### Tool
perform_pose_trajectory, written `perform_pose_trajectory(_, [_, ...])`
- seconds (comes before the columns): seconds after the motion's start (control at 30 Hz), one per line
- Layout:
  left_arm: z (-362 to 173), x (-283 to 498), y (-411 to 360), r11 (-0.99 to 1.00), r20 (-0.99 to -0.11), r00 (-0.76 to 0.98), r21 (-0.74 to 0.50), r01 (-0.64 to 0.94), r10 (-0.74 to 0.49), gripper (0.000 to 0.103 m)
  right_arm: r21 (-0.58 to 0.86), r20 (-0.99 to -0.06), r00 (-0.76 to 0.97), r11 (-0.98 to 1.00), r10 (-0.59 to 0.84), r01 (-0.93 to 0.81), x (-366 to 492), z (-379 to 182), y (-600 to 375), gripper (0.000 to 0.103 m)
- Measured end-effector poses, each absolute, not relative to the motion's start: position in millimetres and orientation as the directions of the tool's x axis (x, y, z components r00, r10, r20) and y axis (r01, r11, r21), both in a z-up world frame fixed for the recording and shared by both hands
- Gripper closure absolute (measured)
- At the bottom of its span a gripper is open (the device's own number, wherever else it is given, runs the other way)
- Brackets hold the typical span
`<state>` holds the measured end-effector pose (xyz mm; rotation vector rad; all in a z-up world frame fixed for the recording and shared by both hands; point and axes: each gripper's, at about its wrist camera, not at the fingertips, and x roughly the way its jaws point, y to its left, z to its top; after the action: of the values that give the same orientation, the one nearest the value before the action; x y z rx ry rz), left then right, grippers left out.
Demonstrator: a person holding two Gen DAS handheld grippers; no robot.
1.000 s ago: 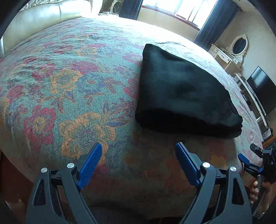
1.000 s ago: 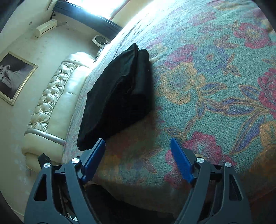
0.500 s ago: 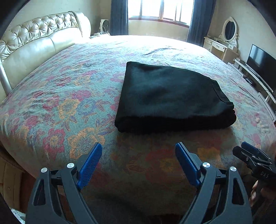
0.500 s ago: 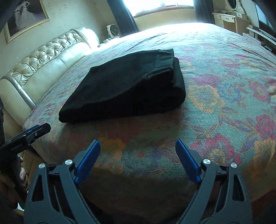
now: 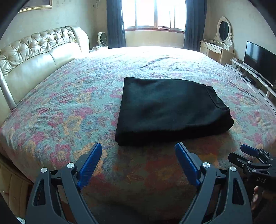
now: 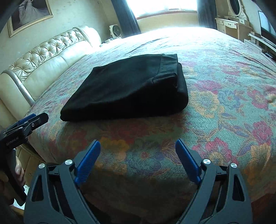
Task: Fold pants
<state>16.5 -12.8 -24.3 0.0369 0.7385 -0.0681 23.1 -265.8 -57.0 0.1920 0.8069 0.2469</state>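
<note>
Black pants (image 5: 169, 108) lie folded into a thick rectangle on the floral bedspread (image 5: 72, 110), near the bed's front edge. They also show in the right wrist view (image 6: 127, 87), with the waistband on top at the right. My left gripper (image 5: 138, 151) is open and empty, held short of the pants over the bed's front edge. My right gripper (image 6: 138, 148) is open and empty, also short of the pants. Each gripper shows at the side of the other's view.
A cream tufted headboard (image 5: 34, 56) runs along the left. A window with dark curtains (image 5: 155, 15) is at the back. A dresser with an oval mirror (image 5: 222, 36) and a TV (image 5: 260, 60) stand at the right.
Both grippers have drawn back from the pants and levelled out, so the views now show the whole room. The pants have not moved. Both grippers stay open.
</note>
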Motion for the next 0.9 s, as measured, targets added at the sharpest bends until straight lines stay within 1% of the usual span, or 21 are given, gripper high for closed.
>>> perform_pose_trajectory(0.07, [-22,16,-13,0.997,-0.667,0.743,0.008,0.079,-0.053,0.018,0.237,-0.686,0.674,0.96,0.274,-0.148,22,-52,-263,0.014])
perform_pose_trajectory(0.17, [-18,15,-16,0.997,-0.657,0.752,-0.001,0.078,-0.059,0.018,0.236,-0.677,0.68,0.958,0.281,-0.161,21,-46,-261,0.014])
perform_pose_trajectory(0.37, [-1,8,-19,0.993,-0.611,0.783,-0.054,0.104,-0.115,0.017,0.218,-0.67,0.69,0.961,0.274,-0.17,19,-39,-257,0.014])
perform_pose_trajectory(0.63, [-13,9,-19,0.993,-0.652,0.75,-0.081,0.081,-0.114,0.017,0.179,-0.664,0.719,0.977,0.205,-0.113,17,-31,-263,0.014])
perform_pose_trajectory(0.77, [-17,6,-22,0.998,-0.656,0.752,-0.03,0.052,-0.059,0.017,0.177,-0.647,0.736,0.978,0.197,-0.106,17,-20,-265,0.013])
perform_pose_trajectory(0.9, [-17,2,-28,0.999,-0.638,0.77,0.043,0.016,0.015,0.017,0.172,-0.644,0.738,0.978,0.201,-0.117,18,-14,-262,0.013])
